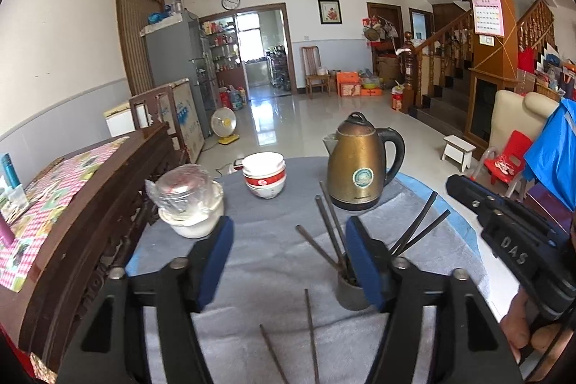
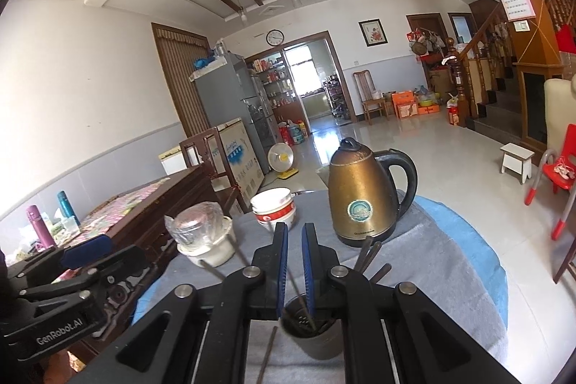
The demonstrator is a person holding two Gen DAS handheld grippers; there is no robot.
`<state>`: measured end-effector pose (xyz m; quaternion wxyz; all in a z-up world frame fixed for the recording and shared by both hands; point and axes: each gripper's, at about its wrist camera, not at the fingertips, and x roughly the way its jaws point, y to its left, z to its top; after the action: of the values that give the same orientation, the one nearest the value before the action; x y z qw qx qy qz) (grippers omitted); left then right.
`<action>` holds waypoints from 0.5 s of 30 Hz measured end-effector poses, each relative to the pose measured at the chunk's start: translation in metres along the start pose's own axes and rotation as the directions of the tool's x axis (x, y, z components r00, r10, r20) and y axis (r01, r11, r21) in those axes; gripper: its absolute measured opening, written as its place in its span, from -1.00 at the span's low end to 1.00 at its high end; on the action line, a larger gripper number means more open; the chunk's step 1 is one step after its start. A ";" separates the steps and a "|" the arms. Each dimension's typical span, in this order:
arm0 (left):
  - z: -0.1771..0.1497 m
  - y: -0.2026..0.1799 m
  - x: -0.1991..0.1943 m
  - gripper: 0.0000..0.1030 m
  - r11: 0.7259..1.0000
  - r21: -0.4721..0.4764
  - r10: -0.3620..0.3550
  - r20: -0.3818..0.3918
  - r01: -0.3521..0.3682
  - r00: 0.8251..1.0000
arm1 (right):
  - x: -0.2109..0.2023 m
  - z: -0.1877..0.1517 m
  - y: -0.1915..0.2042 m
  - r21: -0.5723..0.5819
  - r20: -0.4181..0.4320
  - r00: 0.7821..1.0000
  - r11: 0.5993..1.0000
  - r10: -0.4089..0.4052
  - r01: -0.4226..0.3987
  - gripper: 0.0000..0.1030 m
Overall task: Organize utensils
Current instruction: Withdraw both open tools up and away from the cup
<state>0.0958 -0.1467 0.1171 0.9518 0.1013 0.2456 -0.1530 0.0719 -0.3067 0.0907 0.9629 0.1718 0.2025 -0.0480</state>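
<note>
A grey cup (image 1: 351, 296) holding several dark chopsticks (image 1: 329, 225) stands on the grey cloth, partly behind my left gripper's right finger. My left gripper (image 1: 288, 233) is open with only cloth between its pads. Two loose chopsticks (image 1: 311, 330) lie on the cloth nearer the camera. In the right wrist view the cup (image 2: 311, 337) sits just below my right gripper (image 2: 295, 231), whose jaws are nearly closed. A thin chopstick (image 2: 300, 297) standing in the cup shows through the narrow gap, below the fingers and not gripped. The right gripper's black body (image 1: 511, 240) is at the right, held by a hand.
A brass kettle (image 1: 360, 164) stands at the back of the table. Stacked red-and-white bowls (image 1: 264, 177) and a glass jar on a white bowl (image 1: 190, 204) stand back left. A dark wooden cabinet (image 1: 90, 222) borders the table's left side. The grey cloth (image 1: 273, 276) covers the round top.
</note>
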 end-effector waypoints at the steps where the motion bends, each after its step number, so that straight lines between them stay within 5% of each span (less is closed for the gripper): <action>1: -0.001 0.002 -0.006 0.33 1.000 0.001 0.008 0.009 -0.008 1.000 | -0.007 0.001 0.002 0.003 0.006 1.000 1.000 0.003 -0.003 -0.79; 7: -0.009 0.013 -0.039 0.40 0.998 0.014 0.066 0.036 -0.067 0.997 | -0.044 0.001 0.013 0.023 0.037 0.999 0.999 0.021 -0.022 -0.73; 9: -0.013 0.017 -0.049 0.62 0.996 0.018 0.091 0.042 -0.092 0.995 | -0.054 0.000 0.016 0.029 0.044 0.999 0.999 0.026 -0.027 -0.66; 14: -0.026 0.022 -0.071 0.72 0.990 0.036 0.137 0.061 -0.139 0.989 | -0.087 -0.008 0.024 0.043 0.080 0.996 0.999 0.026 -0.030 -0.01; 15: -0.029 0.024 -0.075 0.73 0.989 0.035 0.140 0.062 -0.142 0.988 | -0.095 -0.009 0.026 0.042 0.089 0.996 0.999 0.024 -0.028 -0.01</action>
<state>0.0288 -0.0986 0.1323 0.9649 0.1328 0.2064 -0.0931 -0.0142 -0.2774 0.1294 0.9676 0.1928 0.1561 -0.0473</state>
